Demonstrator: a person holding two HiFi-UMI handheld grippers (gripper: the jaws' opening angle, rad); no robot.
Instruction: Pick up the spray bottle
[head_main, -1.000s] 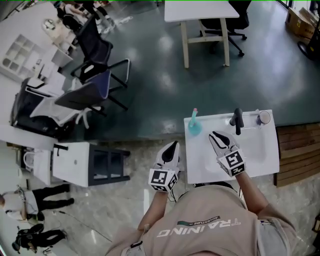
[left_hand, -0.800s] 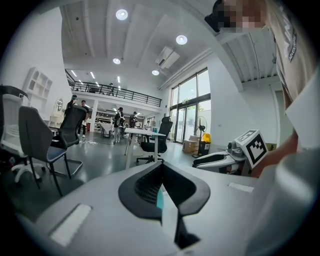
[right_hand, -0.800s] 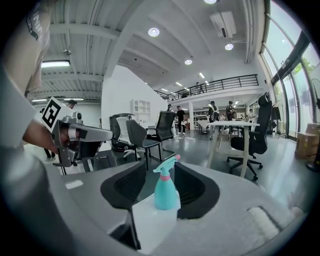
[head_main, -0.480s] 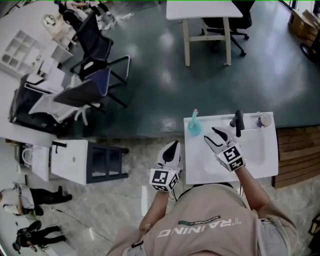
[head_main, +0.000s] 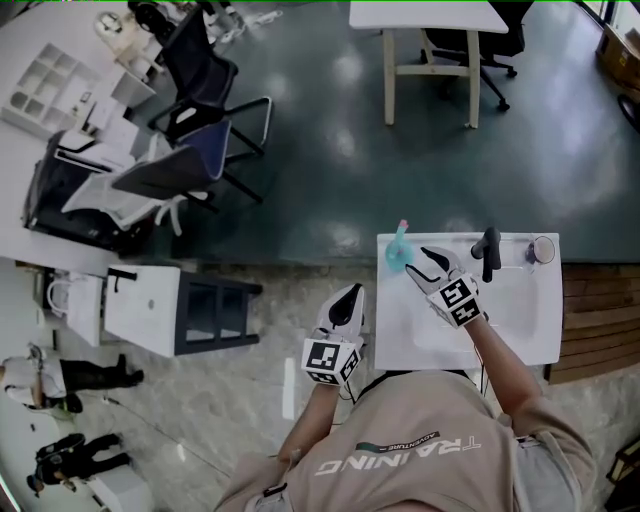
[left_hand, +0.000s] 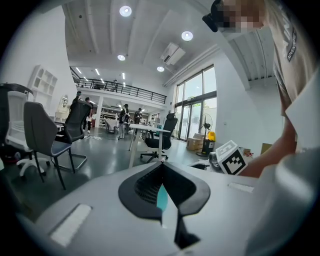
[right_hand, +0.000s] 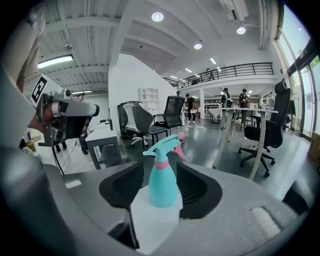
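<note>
Spray bottle (right_hand: 163, 187), teal plastic, bulbous, pink collar

bright ceiling lights (right_hand: 157, 16) — fisheye edges bend (floor (head_main: 350, 72) glare)

Teal spray bottle (right_hand: 162, 185) upright on white table's (head_main: 505, 335) corner

Right tongs (head_main: 417, 264) just spread wide, spray bottle (head_main: 397, 255) between, untouched; left tongs (head_main: 348, 294) closed
</note>
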